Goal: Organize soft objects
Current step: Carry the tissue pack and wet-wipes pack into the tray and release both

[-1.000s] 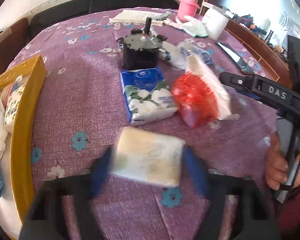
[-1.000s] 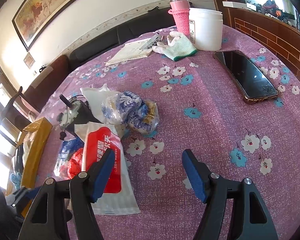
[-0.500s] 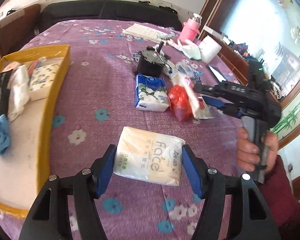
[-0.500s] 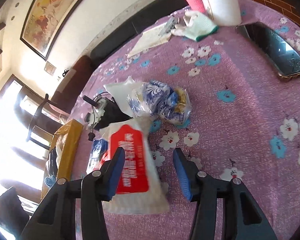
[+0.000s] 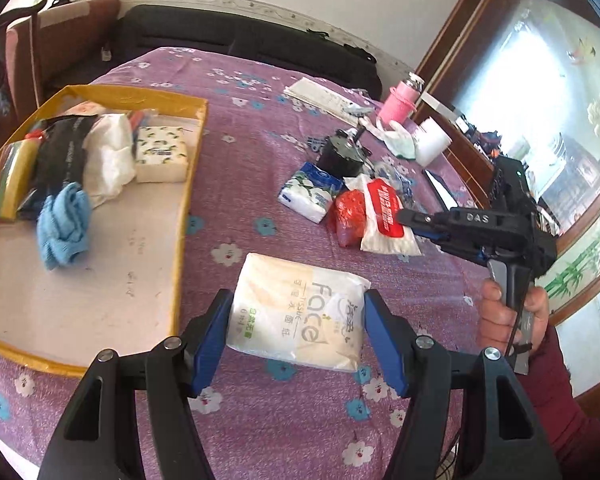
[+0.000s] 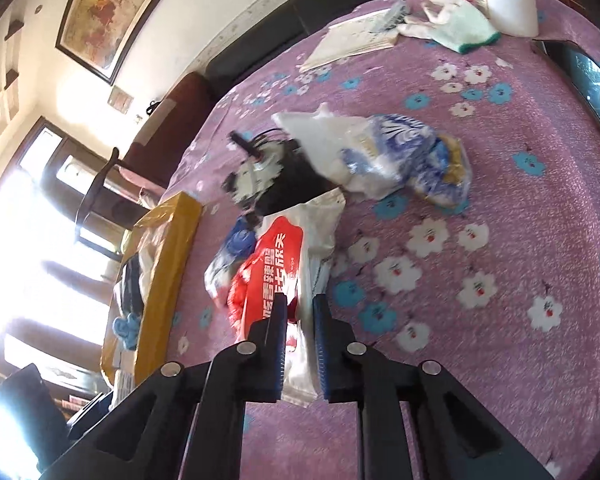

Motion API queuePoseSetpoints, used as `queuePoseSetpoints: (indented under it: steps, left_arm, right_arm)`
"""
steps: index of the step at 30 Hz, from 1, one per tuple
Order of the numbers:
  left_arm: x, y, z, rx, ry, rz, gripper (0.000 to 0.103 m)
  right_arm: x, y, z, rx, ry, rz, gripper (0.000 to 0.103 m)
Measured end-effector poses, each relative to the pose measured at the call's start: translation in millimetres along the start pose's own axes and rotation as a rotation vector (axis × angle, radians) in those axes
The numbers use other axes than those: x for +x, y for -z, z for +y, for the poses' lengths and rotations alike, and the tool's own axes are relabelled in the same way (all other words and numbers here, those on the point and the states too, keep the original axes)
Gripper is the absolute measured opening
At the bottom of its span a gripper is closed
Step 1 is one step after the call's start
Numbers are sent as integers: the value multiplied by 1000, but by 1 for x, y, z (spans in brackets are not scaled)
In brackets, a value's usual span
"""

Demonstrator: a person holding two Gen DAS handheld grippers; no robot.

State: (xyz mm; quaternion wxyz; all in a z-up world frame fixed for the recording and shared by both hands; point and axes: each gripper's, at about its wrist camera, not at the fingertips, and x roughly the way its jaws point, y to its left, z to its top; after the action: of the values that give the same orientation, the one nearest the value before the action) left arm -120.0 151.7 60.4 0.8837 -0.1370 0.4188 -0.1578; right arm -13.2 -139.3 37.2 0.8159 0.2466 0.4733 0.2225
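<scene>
My left gripper [image 5: 298, 334] is shut on a cream face-tissue pack [image 5: 298, 314] and holds it above the purple flowered tablecloth, to the right of the yellow tray [image 5: 182, 200]. The tray holds a blue cloth [image 5: 62, 226], a white cloth [image 5: 108, 156], a lemon-print tissue pack [image 5: 162, 154] and other soft items. My right gripper [image 6: 300, 322] is shut on the near end of a white-and-red packet [image 6: 290, 264]; it also shows in the left wrist view [image 5: 384, 214]. A red mesh bag [image 5: 346, 216] and a blue-white tissue pack [image 5: 310, 194] lie beside it.
A black round device [image 5: 340, 156] stands behind the packs. A blue-and-white plastic bag [image 6: 396, 156] lies near it. Farther back are a pink bottle [image 5: 398, 106], a white tub [image 5: 432, 146], a glove [image 6: 460, 28], papers [image 6: 356, 38] and a phone [image 6: 592, 84].
My left gripper has carried the tissue pack up and toward the tray side. My right gripper has moved onto the white-and-red packet and closed from wide open to shut on it.
</scene>
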Motion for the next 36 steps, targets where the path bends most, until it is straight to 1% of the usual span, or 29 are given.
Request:
queuePoseSetpoints:
  steps: [4,9,11,13,18,22,25,26,28,29,30,32,33,36]
  left_arm:
    - [-20,0,21,-43,2,-35,65]
    - [-50,-6,59,-117,-41,-87,65]
    - [-58,-9,78,-151,-76,-97,65]
    - [-64,-12,97,-173,-132,-97,65]
    - [-60,-20,141,-231,-236,-53,65]
    - [-44,-28,166,-252,-316,-2,65]
    - [-37,-33,182,-273,-373,14,67]
    - [-38,-33,184,-279,-378,14,67]
    - [-43,-32,183,-278,-370,-10,73]
    - [-48,-30,181,-277,-366,-27,78]
    - [-52,-29,180,-277,-363,-43,81]
    - [-62,-23,178,-285,-361,-72,82]
    - [-67,-19,177,-293,-359,-81,82]
    - [-80,-8,172,-309,-377,-100,84]
  right_arm:
    - [-12,9,22,-38,-19,-11,8]
    - [-32,14,54,-105,-48,-40,8]
    - [-37,15,75,-145,-57,-46,8]
    - [-39,14,92,-176,-73,-44,8]
    - [-26,15,132,-227,-126,-1,8]
    - [2,18,166,-266,-142,44,8]
    - [32,20,188,-282,-150,89,9]
    - [41,21,195,-290,-150,101,8]
    - [64,25,209,-312,-142,134,9]
    - [75,28,215,-320,-132,149,9]
    - [87,30,219,-326,-122,164,9]
    - [113,37,226,-349,-89,200,9]
    - [120,39,228,-357,-77,207,9]
    - [138,46,230,-396,-10,208,11]
